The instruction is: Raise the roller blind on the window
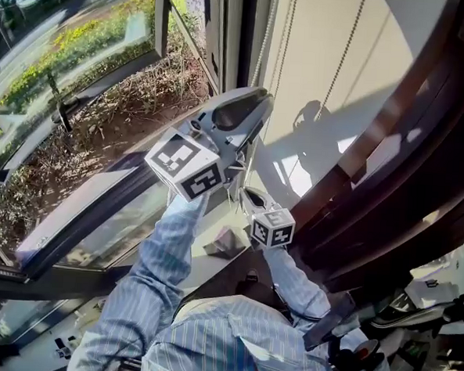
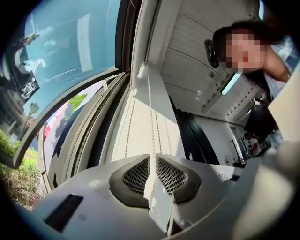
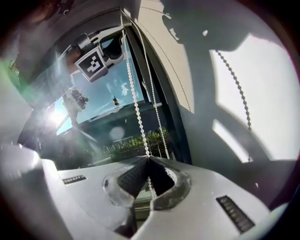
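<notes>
Left gripper (image 2: 153, 161) slightly agape, seemingly loose around bead chain (image 3: 136, 107); right gripper (image 3: 148, 159) tight on it.

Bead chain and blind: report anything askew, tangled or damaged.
Nothing stands out. The bead chain hangs straight, with no tangle, into the right gripper, which is shut on it. It also runs through the narrow gap of the left gripper higher up. The blind fabric lies flat, without creases or tears.
</notes>
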`<state>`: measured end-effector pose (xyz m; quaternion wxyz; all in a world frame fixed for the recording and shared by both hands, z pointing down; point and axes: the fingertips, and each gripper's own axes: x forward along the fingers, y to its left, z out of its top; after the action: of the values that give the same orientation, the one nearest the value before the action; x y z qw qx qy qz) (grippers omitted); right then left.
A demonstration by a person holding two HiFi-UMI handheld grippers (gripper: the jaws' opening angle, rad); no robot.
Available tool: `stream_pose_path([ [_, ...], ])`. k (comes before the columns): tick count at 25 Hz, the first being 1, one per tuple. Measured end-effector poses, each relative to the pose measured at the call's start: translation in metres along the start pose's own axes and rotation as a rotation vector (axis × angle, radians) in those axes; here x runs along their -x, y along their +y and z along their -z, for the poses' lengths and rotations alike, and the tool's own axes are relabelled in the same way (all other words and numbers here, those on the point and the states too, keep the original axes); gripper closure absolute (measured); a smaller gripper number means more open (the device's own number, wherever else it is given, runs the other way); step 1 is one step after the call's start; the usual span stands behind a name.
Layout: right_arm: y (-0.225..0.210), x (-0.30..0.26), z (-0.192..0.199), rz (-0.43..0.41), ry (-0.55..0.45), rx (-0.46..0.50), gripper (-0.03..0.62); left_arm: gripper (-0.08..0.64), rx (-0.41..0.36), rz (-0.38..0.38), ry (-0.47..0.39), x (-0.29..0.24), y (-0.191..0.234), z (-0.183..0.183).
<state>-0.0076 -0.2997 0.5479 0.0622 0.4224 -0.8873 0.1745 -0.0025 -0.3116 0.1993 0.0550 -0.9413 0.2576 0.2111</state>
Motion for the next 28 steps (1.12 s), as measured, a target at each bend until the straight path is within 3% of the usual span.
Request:
stream_pose_path([
  [6,0.0,-0.002,-0.001,0.001,-0.012,-0.005,0.587,0.518,0.009,0.004,-0.035,-0.014,0.006,0.001],
  [10,0.004,-0.005,-0.001,-0.009,-0.018,0.002,0.587,0.547,0.087,0.024,-0.022,-0.013,0.008,0.004],
  [15,0.004,-0.005,0.006,0.002,-0.036,0.014,0.586,0.548,0.158,-0.023,-0.076,0.003,0.018,0.005],
  [17,0.004,-0.008,0.022,0.005,-0.003,0.016,0.586,0.549,0.171,-0.023,-0.047,0.007,0.015,0.018],
  [20,-0.003,-0.014,0.069,0.026,0.131,-0.006,0.588,0.549,0.187,-0.055,0.017,0.021,0.021,0.061],
  [25,-0.021,-0.002,0.195,0.065,0.491,-0.048,0.588,0.549,0.287,-0.142,0.198,0.076,0.025,0.177],
  [28,-0.015,0.011,0.242,0.039,0.635,-0.018,0.586,0.549,0.336,-0.195,0.229,0.109,0.026,0.216],
])
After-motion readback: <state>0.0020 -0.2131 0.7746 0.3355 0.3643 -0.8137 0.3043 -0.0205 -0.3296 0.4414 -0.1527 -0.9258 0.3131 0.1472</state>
